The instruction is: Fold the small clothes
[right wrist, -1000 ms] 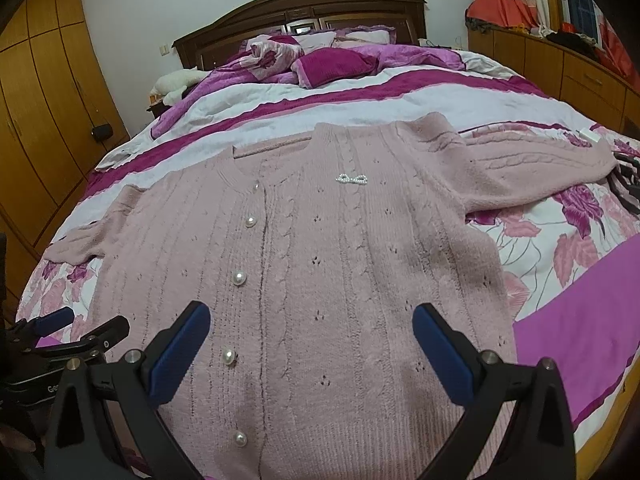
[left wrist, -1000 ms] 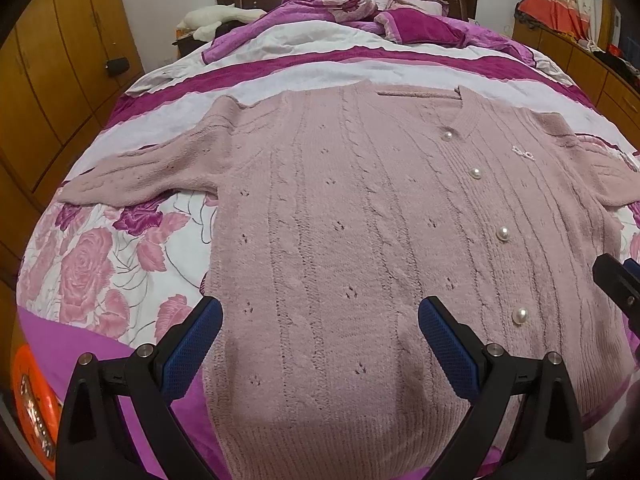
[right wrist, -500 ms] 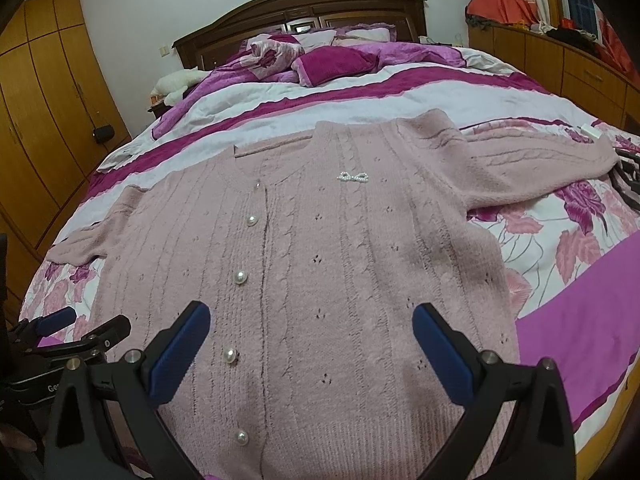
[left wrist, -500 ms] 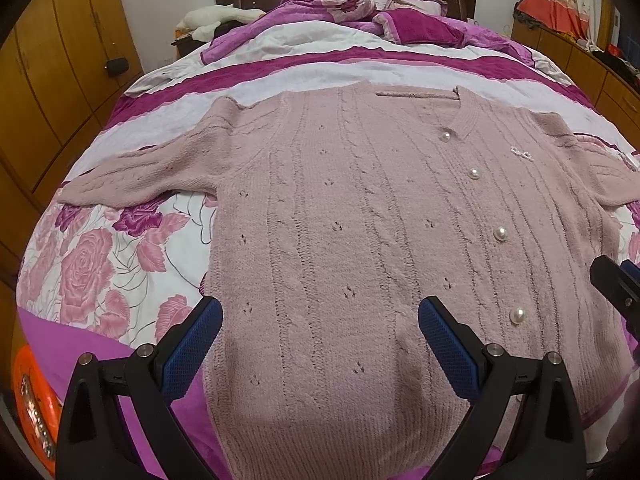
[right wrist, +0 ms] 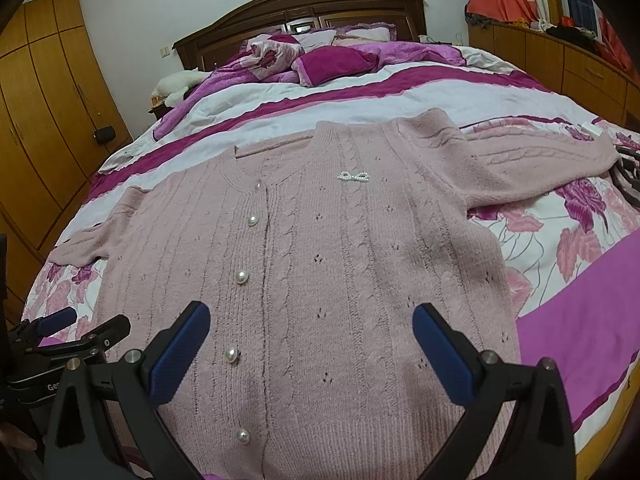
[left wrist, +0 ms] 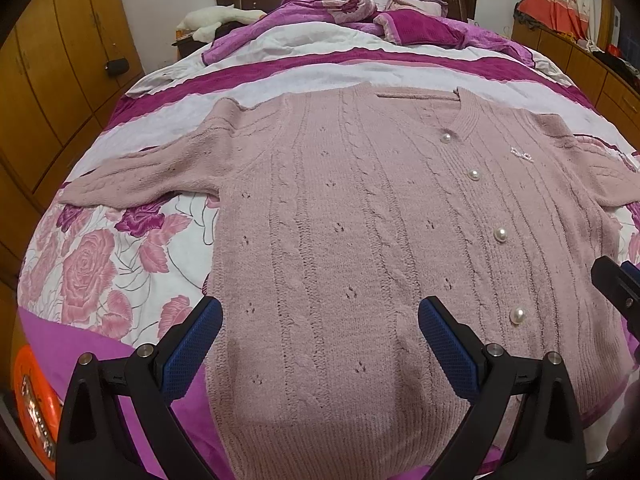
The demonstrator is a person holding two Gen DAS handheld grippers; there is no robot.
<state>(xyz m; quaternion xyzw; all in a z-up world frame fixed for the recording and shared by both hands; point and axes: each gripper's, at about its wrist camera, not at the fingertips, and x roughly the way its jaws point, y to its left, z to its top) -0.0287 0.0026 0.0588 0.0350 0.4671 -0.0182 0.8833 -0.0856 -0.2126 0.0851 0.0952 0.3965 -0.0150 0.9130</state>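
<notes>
Nearest the left wrist camera, the left gripper (left wrist: 318, 344) hangs above the lower hem of the dusty-pink cable-knit cardigan (left wrist: 360, 240), its two blue-padded fingers (left wrist: 192, 346) spread wide with nothing between them. The right gripper (right wrist: 310, 354) hangs likewise over the hem on the other side of the button line, jaws wide apart and empty; whether either one touches the knit cannot be told. In the right wrist view the left gripper's black frame shows at the lower left edge.

The cardigan lies flat and face up on the bed, buttoned, with a row of round pearl-like buttons (right wrist: 241, 277) running up the front to the ribbed neckline. A small beaded bow brooch (right wrist: 353, 176) sits on the chest beside a cable column. Both sleeves are stretched out sideways: one sleeve (left wrist: 136, 184) reaches over the rose pattern on the left, the other sleeve (right wrist: 536, 168) reaches toward the right edge of the bed.

Under it spreads a floral bedspread of pink and magenta roses on white (left wrist: 92, 268), with a plain purple band nearest the foot. Farther back lie magenta-and-white striped covers, then crumpled purple bedding (right wrist: 332, 64) against the dark wooden headboard (right wrist: 304, 12). Orange-brown wooden wardrobes (right wrist: 44, 92) line the left wall.
</notes>
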